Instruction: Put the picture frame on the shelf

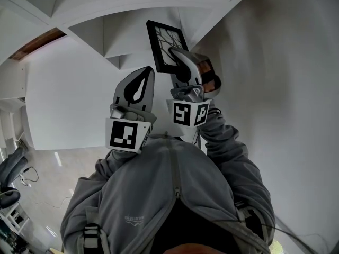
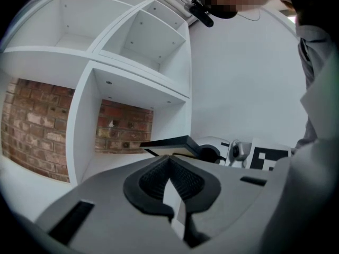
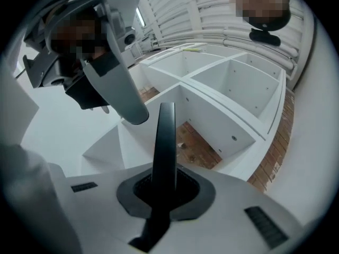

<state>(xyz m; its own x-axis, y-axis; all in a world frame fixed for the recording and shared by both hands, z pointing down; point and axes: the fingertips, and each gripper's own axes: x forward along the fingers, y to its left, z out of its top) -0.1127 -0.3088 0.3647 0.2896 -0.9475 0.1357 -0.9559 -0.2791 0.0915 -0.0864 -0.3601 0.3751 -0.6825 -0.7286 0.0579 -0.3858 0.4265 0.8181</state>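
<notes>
Holding the frame (image 1: 165,45) aloft at 12 o'clock in the head view, black-bordered, face toward the camera, top leaning a little toward 11. Pinched at its lower edge by the right gripper (image 1: 179,57), fingers closed hard onto it. In the right gripper view, edge-on: a thin dark slat rising toward 12 from between the fingers (image 3: 188,187), which press on it from both sides. In the air before the shelf (image 3: 233,83), not set on any board.

Just beside, at 9 o'clock of the right gripper in the head view: left gripper (image 1: 144,81), pointing up too. Fingers (image 2: 186,181) brought together at the tips, nothing between them. In the left gripper view, frame (image 2: 172,143) lying across at 12 o'clock, close past the fingertips; touching or not, cannot tell. Right gripper's marker cube at 3 o'clock of it.

Shelf white, split into square cubbies, filling 9 to 12 o'clock of the left gripper view and 1 to 3 o'clock of the right gripper view. Lower cubbies open at the back onto brick (image 2: 32,120).

At 3 o'clock in the head view, plain white wall (image 1: 286,89). At 6 o'clock, grey hoodie (image 1: 159,194), both sleeves raised to the grippers.
</notes>
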